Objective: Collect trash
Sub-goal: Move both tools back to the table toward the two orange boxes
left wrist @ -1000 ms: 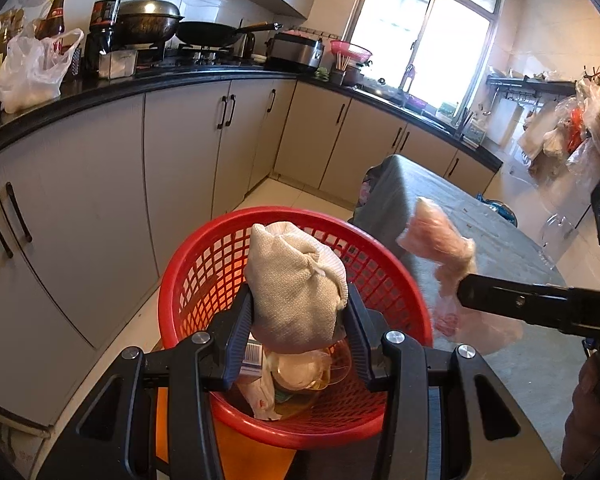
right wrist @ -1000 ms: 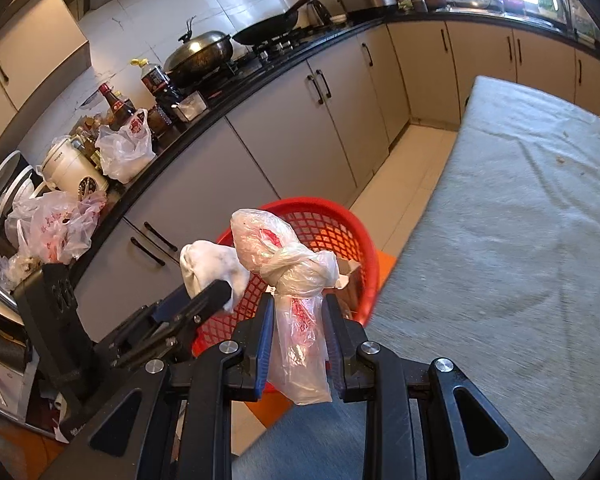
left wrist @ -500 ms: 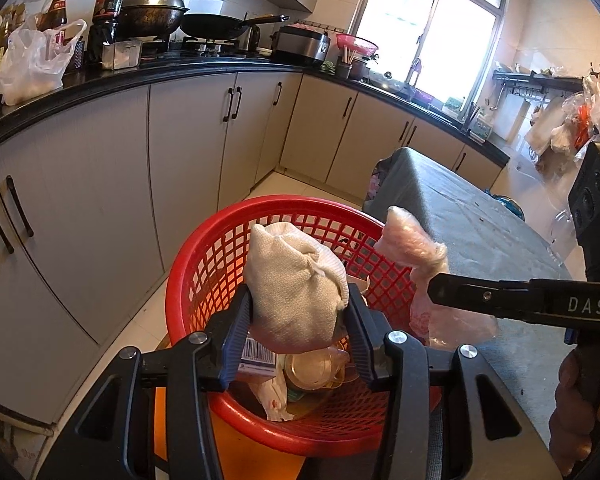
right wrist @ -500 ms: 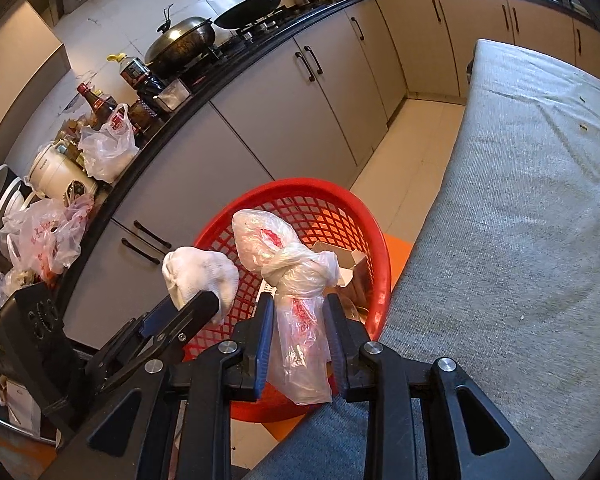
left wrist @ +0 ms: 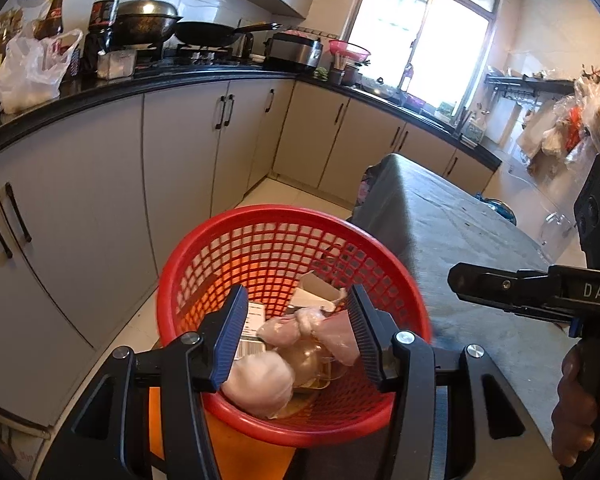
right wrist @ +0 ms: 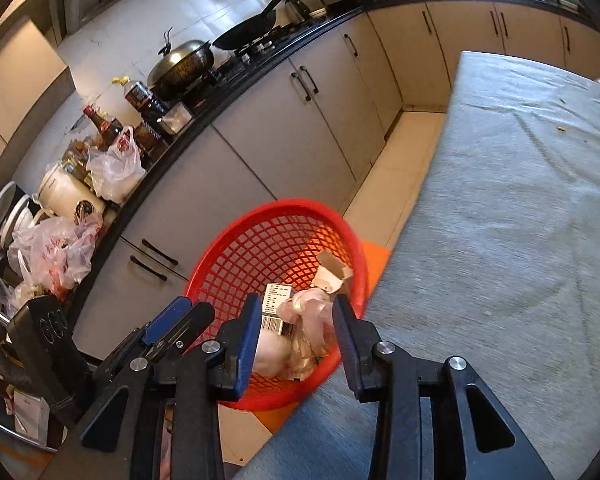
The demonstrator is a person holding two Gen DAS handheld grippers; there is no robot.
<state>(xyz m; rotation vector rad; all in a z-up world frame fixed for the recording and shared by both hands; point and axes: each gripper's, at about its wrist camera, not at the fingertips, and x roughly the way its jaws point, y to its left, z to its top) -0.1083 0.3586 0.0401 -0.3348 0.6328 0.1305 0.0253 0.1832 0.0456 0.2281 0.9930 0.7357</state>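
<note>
A red mesh basket (left wrist: 284, 240) (right wrist: 284, 228) stands on the floor beside the table. Inside lie a white crumpled wad (left wrist: 258, 384) (right wrist: 270, 354), a knotted pinkish plastic bag (left wrist: 312, 326) (right wrist: 310, 318), a labelled package (right wrist: 278, 306) and a small cardboard box (right wrist: 332, 274). My left gripper (left wrist: 298, 336) is open and empty above the basket. My right gripper (right wrist: 296, 336) is open and empty over the basket's rim; it also shows at the right of the left wrist view (left wrist: 512, 288).
A grey cloth-covered table (right wrist: 520, 220) (left wrist: 452, 224) runs along the right. Grey cabinets (left wrist: 180, 160) and a black counter with pans, bottles and plastic bags (left wrist: 28, 72) line the left. An orange mat (right wrist: 374, 256) lies under the basket.
Both grippers opened. The white wad dropped from the left gripper and the plastic bag dropped from the right gripper; both now lie in the basket.
</note>
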